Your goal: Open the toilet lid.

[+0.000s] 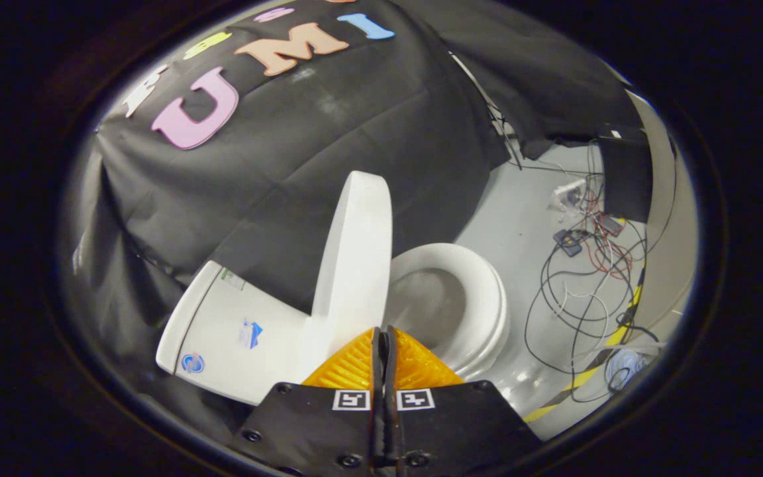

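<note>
floor (520, 218), lid (355, 258) upright, tool (382, 344) closed

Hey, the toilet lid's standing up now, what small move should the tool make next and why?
Probably ease the tool straight back, away from the lid. The lid already stands raised on edge beside the tank, the seat and bowl are exposed, and the fingers are closed together, gripping nothing.

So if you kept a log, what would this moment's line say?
toilet lid: raised, near upright | seat: down on bowl | gripper: fingers together, holding nothing, at lid's lower edge | cables: on floor beyond
</note>
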Tool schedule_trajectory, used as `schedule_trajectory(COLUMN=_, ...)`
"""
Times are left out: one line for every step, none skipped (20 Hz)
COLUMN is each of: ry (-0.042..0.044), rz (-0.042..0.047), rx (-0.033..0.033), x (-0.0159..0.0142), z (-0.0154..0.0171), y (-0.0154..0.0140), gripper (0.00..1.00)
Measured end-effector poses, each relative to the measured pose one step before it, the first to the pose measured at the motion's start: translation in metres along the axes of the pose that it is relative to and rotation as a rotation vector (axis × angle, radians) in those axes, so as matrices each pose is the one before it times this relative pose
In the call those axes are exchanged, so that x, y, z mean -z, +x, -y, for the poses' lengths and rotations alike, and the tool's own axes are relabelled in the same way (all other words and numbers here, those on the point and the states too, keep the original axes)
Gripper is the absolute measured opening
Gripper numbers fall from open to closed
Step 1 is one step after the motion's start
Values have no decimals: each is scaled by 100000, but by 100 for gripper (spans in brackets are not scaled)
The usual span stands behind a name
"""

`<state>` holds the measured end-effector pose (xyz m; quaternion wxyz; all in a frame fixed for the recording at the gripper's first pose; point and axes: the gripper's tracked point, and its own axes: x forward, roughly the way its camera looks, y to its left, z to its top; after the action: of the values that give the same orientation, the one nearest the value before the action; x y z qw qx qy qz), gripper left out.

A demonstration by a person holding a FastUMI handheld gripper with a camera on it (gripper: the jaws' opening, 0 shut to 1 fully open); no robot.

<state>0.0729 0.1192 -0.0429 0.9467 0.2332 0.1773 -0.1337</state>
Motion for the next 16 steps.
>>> schedule_trajectory(ry=-667, rz=103, rx=-626, x=-70, z=-282, y=-137, gripper=0)
schedule_trajectory(ry=-1395, rz=294, rx=-434, x=8, z=-351, y=-291, gripper=1)
schedule_trajectory(ry=-1364, rz=468, rx=-306, x=-116, z=-390, y=-71, gripper=0)
schedule_trajectory(ry=-1638, rz=963, rx=264, x=-88, z=-339, y=-131, gripper=0)
schedule_trajectory(ry=-1821, rz=404, rx=1006, x=25, z=-101, y=4, gripper=0)
schedule_trajectory(ry=-1086, rz=358, rx=1074, x=13, z=23, y=-86, gripper=0)
schedule_trajectory(ry=206, rz=480, rx=423, x=-80, z=-75, y=-99, gripper=0)
schedule_trajectory(ry=639, rz=533, rx=-242, x=-75, z=-336, y=-62, gripper=1)
schedule_trajectory(ry=153, rz=650, rx=-425, x=-85, z=-278, y=-34, gripper=1)
schedule_trajectory(ry=-692, rz=519, rx=-102, x=16, z=-182, y=-62, gripper=1)
schedule_trajectory(ry=-1358, rz=34, rx=88, x=-54, z=-131, y=5, gripper=1)
schedule_trajectory(ry=-1303, rz=52, rx=-191, x=-13, z=-191, y=-129, gripper=0)
schedule_trajectory(ry=-491, rz=230, rx=-479, x=-158, z=-208, y=-82, gripper=0)
schedule_trajectory(ry=-145, rz=397, rx=-365, x=-32, z=-293, y=-95, gripper=0)
schedule_trajectory(ry=-770, rz=392, rx=-294, x=-102, z=-338, y=-112, gripper=0)
schedule_trajectory(ry=-1615, rz=481, rx=-533, x=-25, z=-425, y=-63, gripper=0)
